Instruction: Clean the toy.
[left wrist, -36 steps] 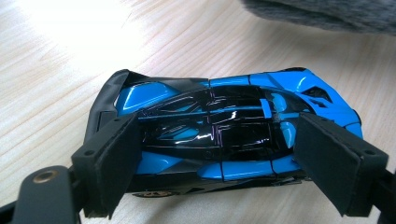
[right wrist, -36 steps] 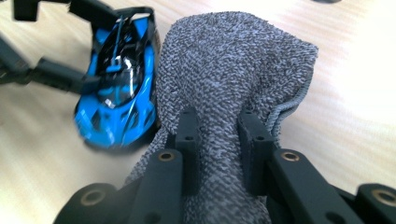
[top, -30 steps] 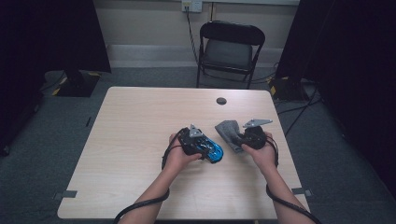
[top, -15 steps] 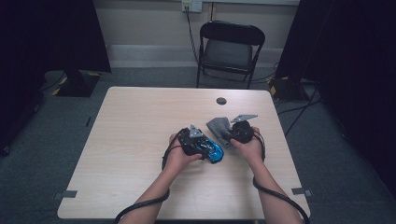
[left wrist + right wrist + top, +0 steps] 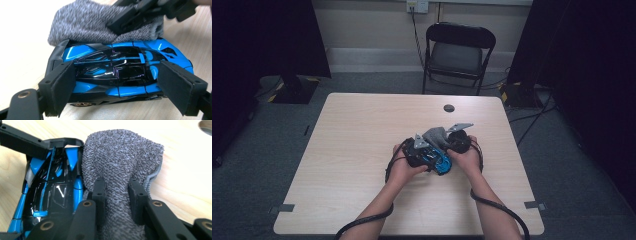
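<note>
Now my left gripper [image 5: 117, 87] clamps the toy car [image 5: 120, 75] lengthwise at mid-frame, steadying it while my right gripper [image 5: 117, 192] pinches the grey cloth [image 5: 120, 162] against its side for wiping.

Surface [image 5: 362, 150]: pale wood-grain rectangular top. Lying on it: glossy blue-and-black toy sports car [image 5: 439, 161] near the middle; grey knitted cloth [image 5: 437, 136] touching the car; small dark round disc [image 5: 449, 108] near the far edge.
</note>
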A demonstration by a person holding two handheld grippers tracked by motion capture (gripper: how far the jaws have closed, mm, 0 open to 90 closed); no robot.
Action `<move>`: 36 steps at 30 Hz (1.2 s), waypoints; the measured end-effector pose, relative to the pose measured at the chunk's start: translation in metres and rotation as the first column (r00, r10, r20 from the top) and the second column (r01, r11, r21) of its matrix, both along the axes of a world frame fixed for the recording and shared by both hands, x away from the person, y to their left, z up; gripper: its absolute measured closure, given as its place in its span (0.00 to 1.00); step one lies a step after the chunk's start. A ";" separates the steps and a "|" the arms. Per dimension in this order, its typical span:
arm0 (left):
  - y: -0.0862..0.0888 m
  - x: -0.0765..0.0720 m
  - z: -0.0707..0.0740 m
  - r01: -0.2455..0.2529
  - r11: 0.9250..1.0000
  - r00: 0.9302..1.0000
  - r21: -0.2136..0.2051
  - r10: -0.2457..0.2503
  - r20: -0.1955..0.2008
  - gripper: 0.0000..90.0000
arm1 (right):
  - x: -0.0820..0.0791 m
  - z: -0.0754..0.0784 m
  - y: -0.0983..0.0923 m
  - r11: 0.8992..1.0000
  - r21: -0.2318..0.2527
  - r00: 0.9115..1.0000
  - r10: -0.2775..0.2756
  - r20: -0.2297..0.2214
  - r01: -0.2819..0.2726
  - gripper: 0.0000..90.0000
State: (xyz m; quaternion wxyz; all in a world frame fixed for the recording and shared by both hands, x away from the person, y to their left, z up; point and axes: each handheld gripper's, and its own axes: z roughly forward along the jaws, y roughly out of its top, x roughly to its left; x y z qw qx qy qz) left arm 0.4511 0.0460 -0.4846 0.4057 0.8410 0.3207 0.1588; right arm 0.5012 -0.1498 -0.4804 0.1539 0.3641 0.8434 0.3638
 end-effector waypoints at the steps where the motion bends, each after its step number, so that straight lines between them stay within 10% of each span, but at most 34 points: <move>1: 0.000 0.000 0.000 0.000 1.000 1.000 0.000 0.000 0.000 0.17 | 0.000 -0.001 0.002 1.000 -0.004 1.000 -0.001 -0.001 0.001 0.78; 36: -0.001 0.000 0.000 0.000 1.000 1.000 0.000 0.000 -0.005 0.17 | 0.000 -0.003 -0.011 0.998 -0.017 0.998 0.064 -0.027 -0.065 0.78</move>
